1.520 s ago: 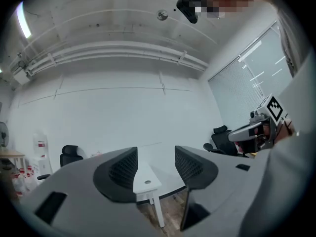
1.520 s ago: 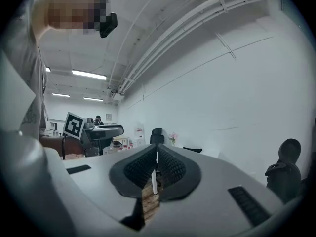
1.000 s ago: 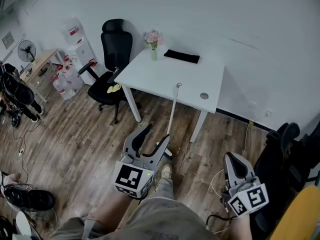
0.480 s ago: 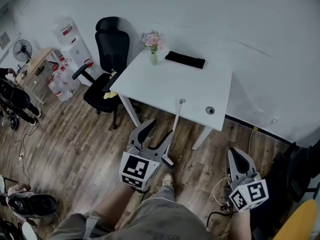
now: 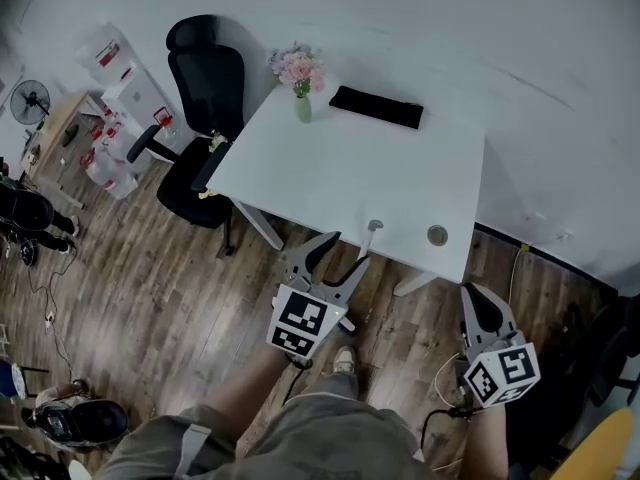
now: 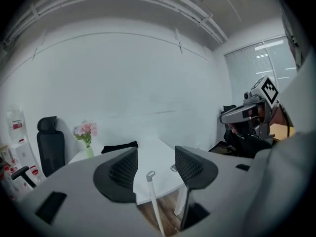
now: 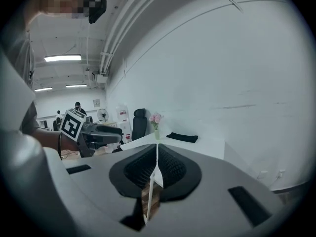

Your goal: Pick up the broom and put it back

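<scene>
The broom's thin white handle (image 5: 368, 240) leans against the front edge of the white table (image 5: 350, 178), with its hanging loop at the top. My left gripper (image 5: 342, 252) is open, one jaw on each side of the handle just below the loop, and neither jaw touches it. In the left gripper view the handle (image 6: 153, 197) rises between the two dark pads. My right gripper (image 5: 484, 306) hangs at the lower right, shut and holding nothing; in its own view the pads (image 7: 157, 168) meet. The broom's head is hidden.
On the table stand a vase of pink flowers (image 5: 297, 76), a flat black object (image 5: 376, 107) and a cable grommet (image 5: 437, 235). A black office chair (image 5: 198, 93) is at the table's left end, with a water dispenser (image 5: 112, 60) beyond it. A white wall runs behind.
The person has stepped closer to the table. My left gripper has moved forward and up along the broom handle, and its jaws now straddle the top. The right gripper stays shut at the side.
</scene>
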`<state>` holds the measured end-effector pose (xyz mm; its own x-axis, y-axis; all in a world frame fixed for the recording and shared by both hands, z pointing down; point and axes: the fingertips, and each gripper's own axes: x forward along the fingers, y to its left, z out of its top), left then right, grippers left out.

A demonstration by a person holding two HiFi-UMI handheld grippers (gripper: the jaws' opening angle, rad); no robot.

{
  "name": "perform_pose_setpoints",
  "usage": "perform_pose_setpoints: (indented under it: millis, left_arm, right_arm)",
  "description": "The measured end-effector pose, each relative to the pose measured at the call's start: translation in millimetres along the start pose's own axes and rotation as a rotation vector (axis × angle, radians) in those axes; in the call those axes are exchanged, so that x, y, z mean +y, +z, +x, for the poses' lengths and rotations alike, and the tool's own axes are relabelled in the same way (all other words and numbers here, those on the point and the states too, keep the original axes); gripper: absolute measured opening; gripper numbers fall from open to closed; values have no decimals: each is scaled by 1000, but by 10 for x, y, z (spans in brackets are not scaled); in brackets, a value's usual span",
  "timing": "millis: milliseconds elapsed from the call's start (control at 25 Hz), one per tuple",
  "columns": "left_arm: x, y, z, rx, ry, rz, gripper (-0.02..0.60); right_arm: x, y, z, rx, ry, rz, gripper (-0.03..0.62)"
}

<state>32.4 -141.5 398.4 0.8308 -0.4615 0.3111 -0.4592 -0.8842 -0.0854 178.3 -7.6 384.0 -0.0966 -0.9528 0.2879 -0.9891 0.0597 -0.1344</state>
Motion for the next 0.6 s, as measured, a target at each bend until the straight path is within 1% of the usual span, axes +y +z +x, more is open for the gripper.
perform_pose_setpoints:
  millis: [120, 280, 520, 600]
  left_arm:
    - [73, -180, 276, 42, -29, 1, 253]
    - [134, -399, 552, 89, -46, -10, 252]
    - [164, -766, 886, 128, -27, -41, 252]
    - [156, -934, 1021, 155, -20, -69, 252]
  right_arm:
    - [-106, -74, 285, 23, 1, 16, 35]
    - [-203, -189, 603, 55, 18, 30, 35]
    - [-368, -453, 955, 101, 63, 36, 35]
    - [-444, -558, 1035, 117, 79, 40, 35]
